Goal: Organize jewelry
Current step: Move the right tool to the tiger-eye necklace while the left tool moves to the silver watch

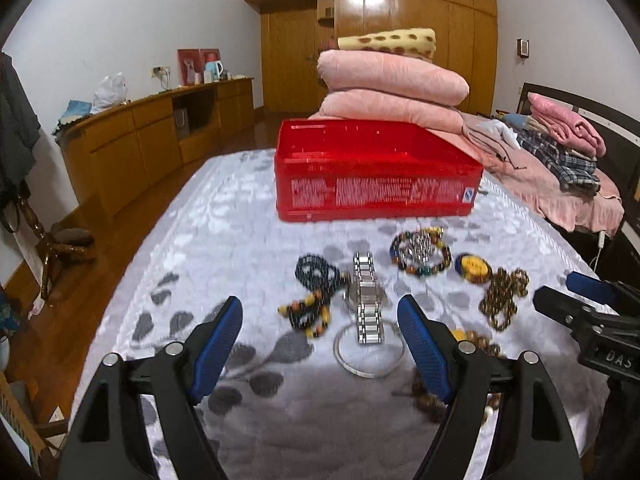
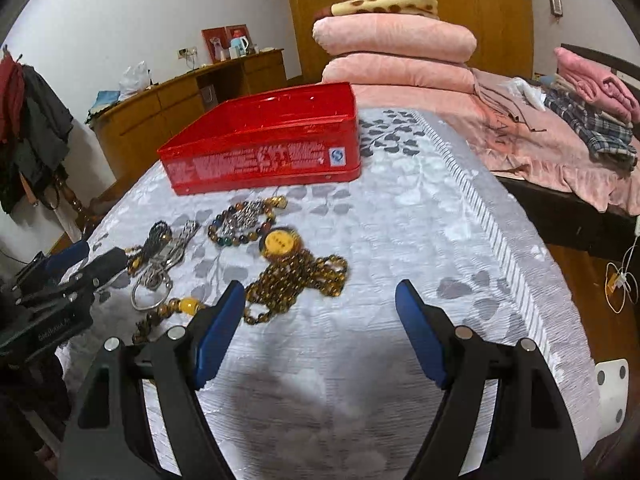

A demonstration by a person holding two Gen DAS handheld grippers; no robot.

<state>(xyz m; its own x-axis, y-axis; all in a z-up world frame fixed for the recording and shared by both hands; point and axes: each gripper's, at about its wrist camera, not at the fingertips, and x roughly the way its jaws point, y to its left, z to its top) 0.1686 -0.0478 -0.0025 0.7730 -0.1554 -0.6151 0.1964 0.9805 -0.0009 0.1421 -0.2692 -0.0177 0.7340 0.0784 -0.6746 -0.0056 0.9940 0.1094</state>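
Hovering over a bed covered by a grey leaf-patterned bedspread (image 1: 248, 208), the left gripper (image 1: 320, 340) and right gripper (image 2: 320, 328) both hold their jaws wide and empty. Jewelry lies between them and a red tin box (image 1: 376, 168): a silver watch (image 1: 368, 300), bead bracelets (image 1: 420, 254), a brown bead necklace (image 2: 296, 284).

Bedspread near edge: bare grey leaf-patterned bedspread (image 2: 420, 216) is lying open under and ahead of the right gripper (image 2: 320, 320), whose jaws are standing wide apart.
Right side of bedspread: nothing is standing between the gripper and the striped right edge.
Jewelry cluster: the metal watch (image 1: 366, 300), silver bangle (image 1: 368, 354), black bead necklace (image 1: 316, 276) and brown bead strands (image 2: 296, 284) are crowding the middle, just ahead of the left gripper (image 1: 320, 344).
Far edge: the red tin box (image 1: 376, 168) is blocking it, with folded pink quilts (image 1: 392, 80) stacked just behind.
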